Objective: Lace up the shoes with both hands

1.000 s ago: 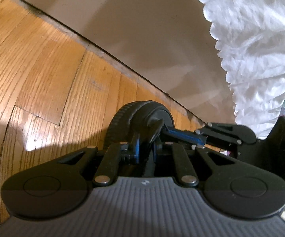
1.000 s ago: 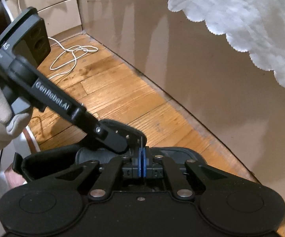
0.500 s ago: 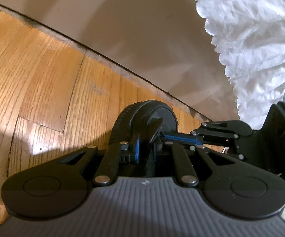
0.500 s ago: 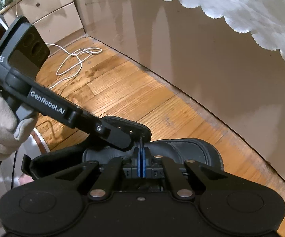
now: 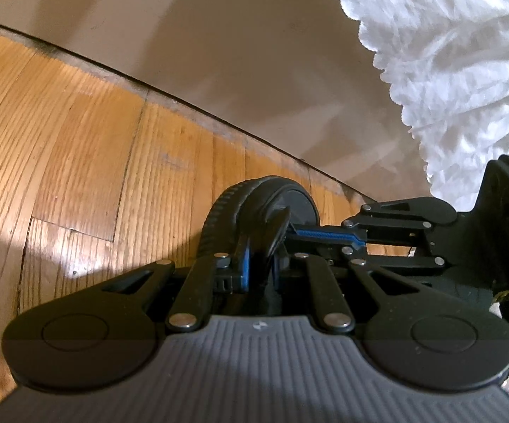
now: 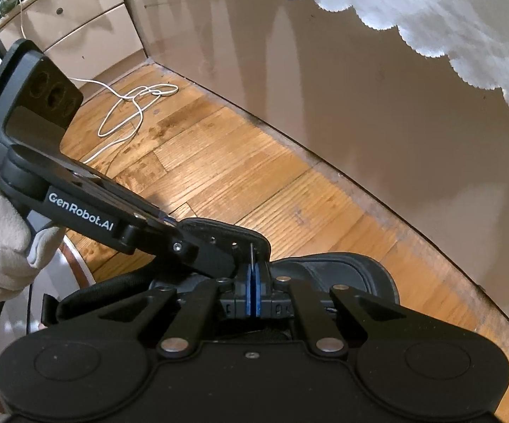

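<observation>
Right wrist view: right tongs [image 6: 253,290] pinch a thin black lace [image 6: 251,254]; left tongs [image 5: 259,275] clamp the ribbed-soled shoe's [image 5: 219,218] flap.

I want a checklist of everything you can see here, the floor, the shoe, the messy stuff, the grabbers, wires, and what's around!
Surface: wooden plank floor, bare apart from the cable and shoe.
Job's things: black shoe on the floor; a thin dark lace rises from the right gripper's fingers.
Clutter: nothing seen.
Grippers: right gripper shut on the lace, blue pads together; left gripper reaches in at the shoe's eyelet flap, its fingers clamped on part of the shoe. A gloved hand holds the left gripper's handle.
Cables: white cable looped on the floor.
Surroundings: beige wall, white lace-edged cloth, drawers.
</observation>
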Demonstrator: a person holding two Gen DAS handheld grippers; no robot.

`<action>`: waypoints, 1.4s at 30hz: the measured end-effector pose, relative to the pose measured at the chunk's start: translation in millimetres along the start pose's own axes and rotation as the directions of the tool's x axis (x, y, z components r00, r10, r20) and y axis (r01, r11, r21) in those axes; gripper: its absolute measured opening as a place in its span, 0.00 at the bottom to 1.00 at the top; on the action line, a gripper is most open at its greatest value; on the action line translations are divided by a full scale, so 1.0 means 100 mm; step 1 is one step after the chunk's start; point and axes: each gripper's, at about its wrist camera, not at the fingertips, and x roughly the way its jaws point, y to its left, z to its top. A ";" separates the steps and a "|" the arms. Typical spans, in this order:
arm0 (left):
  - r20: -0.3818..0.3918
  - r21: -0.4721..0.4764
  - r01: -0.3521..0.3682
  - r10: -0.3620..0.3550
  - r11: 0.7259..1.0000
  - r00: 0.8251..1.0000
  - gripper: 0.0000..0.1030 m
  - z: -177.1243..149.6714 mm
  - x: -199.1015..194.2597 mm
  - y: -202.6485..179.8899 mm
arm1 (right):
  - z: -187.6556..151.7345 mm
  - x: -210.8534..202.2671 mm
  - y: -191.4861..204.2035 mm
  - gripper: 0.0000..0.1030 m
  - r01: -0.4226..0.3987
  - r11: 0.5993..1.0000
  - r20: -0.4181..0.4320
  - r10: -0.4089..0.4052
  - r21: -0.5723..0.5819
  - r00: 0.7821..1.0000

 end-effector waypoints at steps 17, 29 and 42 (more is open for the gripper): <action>0.074 0.125 -0.075 0.066 0.989 0.995 0.11 -0.02 -0.09 -0.21 | 0.12 -0.02 0.07 0.03 0.061 0.992 -0.094 -0.071 -0.110 0.993; 0.085 0.111 -0.053 0.044 0.992 0.995 0.08 -0.06 -0.08 -0.21 | 0.29 0.09 0.16 0.04 0.021 0.934 -0.230 -0.109 -0.356 0.967; 0.098 0.230 -0.105 0.085 0.967 0.992 0.08 -0.11 -0.06 -0.36 | 0.42 0.18 0.31 0.04 -0.042 0.859 -0.305 -0.135 -0.510 0.943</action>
